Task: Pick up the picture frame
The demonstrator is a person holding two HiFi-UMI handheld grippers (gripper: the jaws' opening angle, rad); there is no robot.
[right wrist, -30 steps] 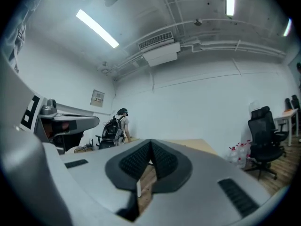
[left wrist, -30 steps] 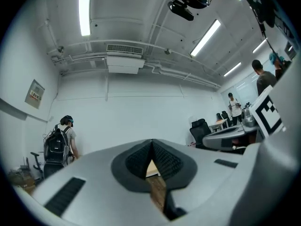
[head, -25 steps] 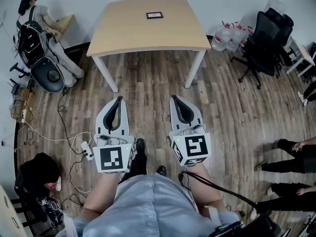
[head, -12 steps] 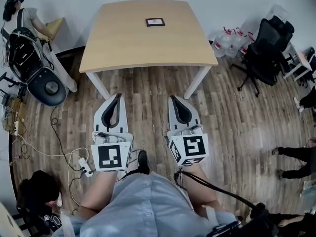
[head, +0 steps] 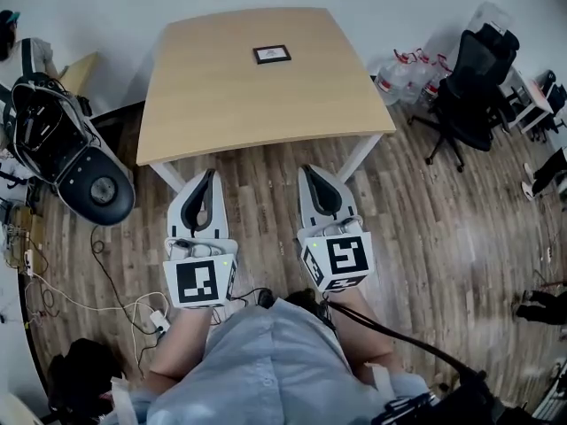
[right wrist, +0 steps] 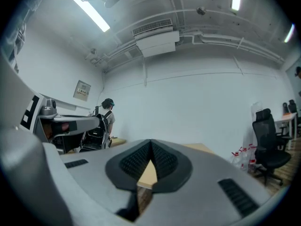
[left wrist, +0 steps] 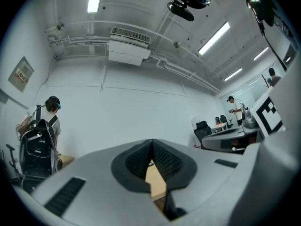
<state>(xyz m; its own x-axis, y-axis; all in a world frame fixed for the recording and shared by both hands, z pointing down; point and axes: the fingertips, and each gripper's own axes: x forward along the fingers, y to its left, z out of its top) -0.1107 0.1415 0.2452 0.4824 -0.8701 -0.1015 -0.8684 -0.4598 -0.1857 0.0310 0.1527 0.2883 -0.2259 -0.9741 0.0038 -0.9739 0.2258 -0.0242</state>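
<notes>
Picture frame [head: 272,54] lies flat near the far edge of the tabletop [head: 221,104]: likely light, stiff, fragile; pinch one border. Left claw [head: 209,175] and right claw [head: 313,171] closed, empty.

Wooden table [head: 221,104], black office chair [head: 469,82], water jugs [head: 400,78]

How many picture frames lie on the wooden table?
1. The picture frame lies flat near the far edge of the table, around its middle; none appears hidden.
</notes>
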